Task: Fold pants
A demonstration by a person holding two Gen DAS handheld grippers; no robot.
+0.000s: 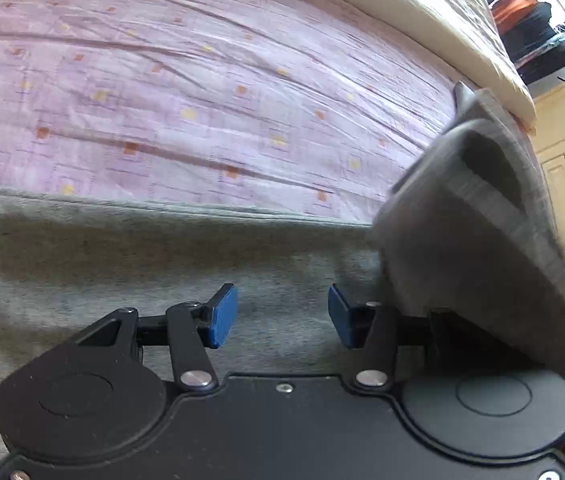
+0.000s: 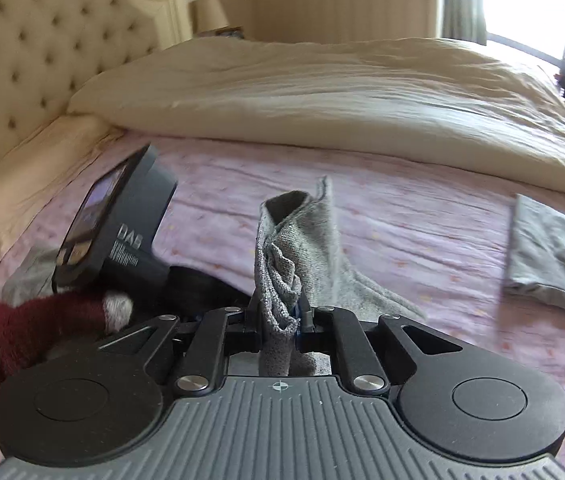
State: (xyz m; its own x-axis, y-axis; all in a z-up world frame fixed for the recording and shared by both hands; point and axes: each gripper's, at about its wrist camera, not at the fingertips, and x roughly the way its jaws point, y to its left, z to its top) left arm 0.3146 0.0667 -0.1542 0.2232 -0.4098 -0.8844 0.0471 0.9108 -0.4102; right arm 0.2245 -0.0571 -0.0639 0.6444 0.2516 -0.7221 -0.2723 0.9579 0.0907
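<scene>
A: Where are the grey pants (image 1: 130, 264)?
B: Spread on the pink bedsheet (image 1: 202, 100); one end is lifted, standing at twelve o'clock from the right gripper (image 2: 296, 320), which is pinching that fabric.
A: And the left gripper (image 1: 282, 316)?
B: Spread wide, hovering over the flat cloth, holding nothing.
A: Anything else?
B: A folded grey garment (image 2: 554, 256) at three o'clock, a cream duvet (image 2: 322, 92) beyond.
</scene>
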